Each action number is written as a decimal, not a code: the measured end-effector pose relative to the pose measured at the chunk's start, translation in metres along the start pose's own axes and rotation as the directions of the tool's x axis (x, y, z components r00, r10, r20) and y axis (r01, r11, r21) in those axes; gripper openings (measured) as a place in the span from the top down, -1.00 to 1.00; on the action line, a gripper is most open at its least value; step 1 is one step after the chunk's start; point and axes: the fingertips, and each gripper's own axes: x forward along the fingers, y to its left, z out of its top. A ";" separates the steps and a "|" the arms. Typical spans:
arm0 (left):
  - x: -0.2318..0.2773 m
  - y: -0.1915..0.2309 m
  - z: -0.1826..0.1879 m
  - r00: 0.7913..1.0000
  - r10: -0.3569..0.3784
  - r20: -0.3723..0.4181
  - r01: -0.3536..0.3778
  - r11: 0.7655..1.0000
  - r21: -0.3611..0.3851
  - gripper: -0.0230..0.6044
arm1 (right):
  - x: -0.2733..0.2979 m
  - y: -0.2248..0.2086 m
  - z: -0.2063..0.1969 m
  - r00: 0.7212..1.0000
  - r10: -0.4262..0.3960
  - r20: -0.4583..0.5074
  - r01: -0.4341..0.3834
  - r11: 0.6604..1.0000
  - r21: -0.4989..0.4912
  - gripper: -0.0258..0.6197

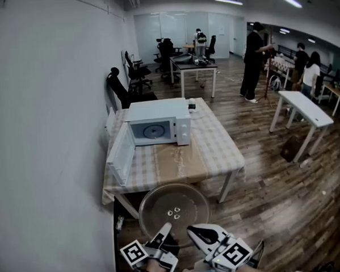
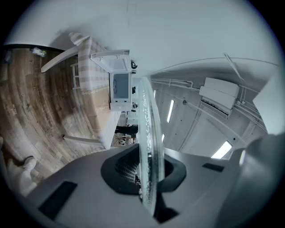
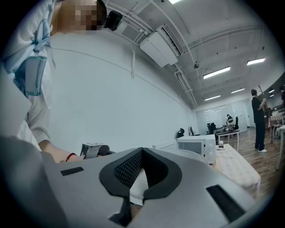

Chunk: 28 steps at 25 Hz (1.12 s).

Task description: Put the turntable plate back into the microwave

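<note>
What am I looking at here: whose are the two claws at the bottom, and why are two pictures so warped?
There is no robot arm: a person holds a two-jaw gripper in each hand. The head view comes from a camera on the person's head, looking down. The other two cameras ride on the grippers and look along their jaws through wide-angle lenses, hence the warping. The left gripper is clamped on the near rim of the glass turntable plate, seen edge-on in its own view. The right gripper is shut on nothing. Ahead stands a table with a checked cloth; on it sits the white microwave, its door swung open.
</note>
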 end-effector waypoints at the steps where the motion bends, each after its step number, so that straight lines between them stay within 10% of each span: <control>1: 0.001 -0.001 0.000 1.000 -0.003 -0.001 0.003 1.000 0.001 0.88 | 0.001 -0.001 0.005 1.000 -0.001 0.014 0.001 1.000 -0.001 0.83; 28: 0.022 0.006 0.022 1.000 0.018 0.022 -0.019 0.999 0.044 0.88 | 0.031 -0.055 0.031 0.998 0.020 0.054 -0.019 1.000 -0.018 0.82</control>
